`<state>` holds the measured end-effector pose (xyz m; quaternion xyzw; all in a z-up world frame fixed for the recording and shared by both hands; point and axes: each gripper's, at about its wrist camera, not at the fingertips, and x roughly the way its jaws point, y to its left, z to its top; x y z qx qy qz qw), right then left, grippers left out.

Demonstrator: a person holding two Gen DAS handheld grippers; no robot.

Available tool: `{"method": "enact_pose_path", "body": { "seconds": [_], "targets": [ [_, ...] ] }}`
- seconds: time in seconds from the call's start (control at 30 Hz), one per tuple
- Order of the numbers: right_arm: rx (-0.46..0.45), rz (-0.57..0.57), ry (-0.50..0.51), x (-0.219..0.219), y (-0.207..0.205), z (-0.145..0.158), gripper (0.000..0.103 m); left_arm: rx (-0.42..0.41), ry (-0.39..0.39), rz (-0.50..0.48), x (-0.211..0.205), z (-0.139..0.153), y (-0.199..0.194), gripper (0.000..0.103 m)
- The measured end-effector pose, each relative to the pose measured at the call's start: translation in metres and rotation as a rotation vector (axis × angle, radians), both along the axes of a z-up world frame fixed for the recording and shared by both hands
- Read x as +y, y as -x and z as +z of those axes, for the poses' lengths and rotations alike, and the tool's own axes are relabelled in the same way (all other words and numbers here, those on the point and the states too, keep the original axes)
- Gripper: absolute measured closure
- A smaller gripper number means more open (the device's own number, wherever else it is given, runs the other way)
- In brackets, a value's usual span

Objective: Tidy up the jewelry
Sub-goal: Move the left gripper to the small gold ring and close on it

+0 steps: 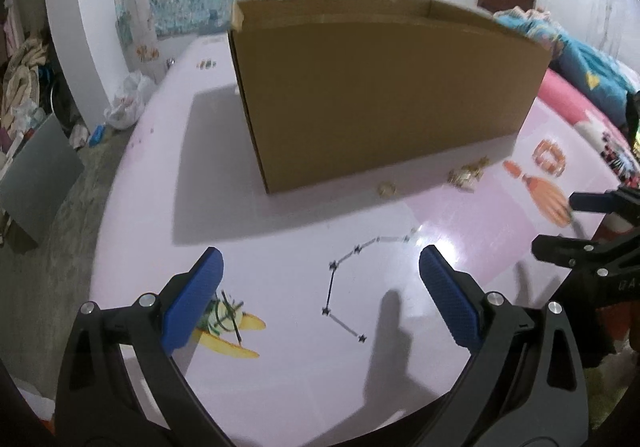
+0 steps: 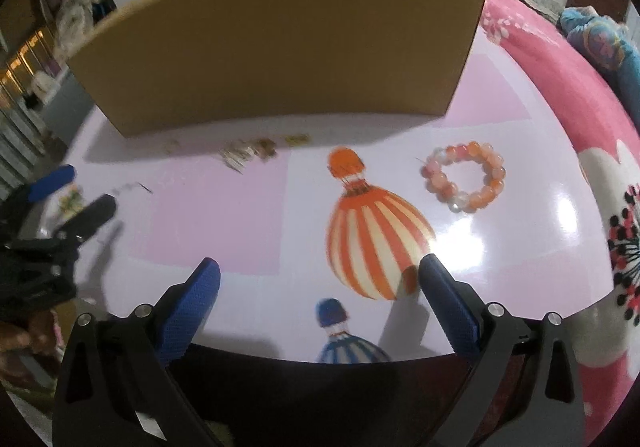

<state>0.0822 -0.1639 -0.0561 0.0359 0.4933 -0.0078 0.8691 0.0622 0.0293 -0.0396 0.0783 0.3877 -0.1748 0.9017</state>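
Hovering over the pink table, left gripper wide open, empty. Centre-right: right gripper likewise spread, empty, nearer. Bead bracelet flat, upper right, ahead of right finger, before cardboard box.

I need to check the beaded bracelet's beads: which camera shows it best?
The right wrist view: the bracelet lies whole, sharp and unobstructed on the table. The left wrist view shows it only small, blurred and distorted near the edge.

A pink floral bedspread lies beside the glossy pink table; a white plastic bag sits on the grey floor.
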Motion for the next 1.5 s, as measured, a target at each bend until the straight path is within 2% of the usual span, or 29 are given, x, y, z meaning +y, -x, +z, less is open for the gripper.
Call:
{"method": "enact_pose_path", "body": {
  "seconds": [0.1,0.23,0.3,0.5,0.67,0.9,0.97,1.13,1.27,1.33,1.5],
  "targets": [
    [-0.06,0.025,-0.012,0.006,-0.001,0.011,0.006,-0.021,0.028,0.0,-0.001,0.008,-0.001,0.014],
    [-0.081,0.052,-0.049,0.012,-0.004,0.014,0.007,-0.044,0.038,-0.02,-0.004,0.012,-0.002,0.022],
    [-0.07,0.063,-0.064,0.013,-0.006,0.012,0.014,-0.037,0.035,-0.031,-0.008,0.011,-0.003,0.025],
    [-0.08,0.06,-0.094,0.009,-0.001,0.01,0.019,-0.01,0.054,-0.061,-0.016,0.009,-0.007,0.037],
    [-0.086,0.047,-0.125,0.003,0.0,0.008,0.029,0.005,0.057,-0.09,-0.023,0.011,-0.01,0.051],
    [-0.107,0.049,-0.16,-0.003,-0.002,0.007,0.036,0.043,0.059,-0.146,-0.039,0.007,-0.023,0.058],
    [-0.107,0.052,-0.165,-0.005,-0.004,0.006,0.038,0.059,0.048,-0.14,-0.044,0.002,-0.029,0.065],
    [-0.116,0.07,-0.17,-0.007,-0.009,0.004,0.039,0.083,0.02,-0.125,-0.054,-0.007,-0.044,0.074],
    [-0.138,0.09,-0.165,-0.007,-0.012,0.006,0.039,0.076,-0.038,-0.129,-0.062,-0.011,-0.047,0.077],
    [-0.15,0.102,-0.166,-0.007,-0.013,0.007,0.04,0.077,-0.043,-0.126,-0.065,-0.011,-0.048,0.077],
    [-0.163,0.117,-0.165,-0.008,-0.015,0.007,0.041,0.075,-0.066,-0.137,-0.073,-0.011,-0.045,0.087]
  ]
}}
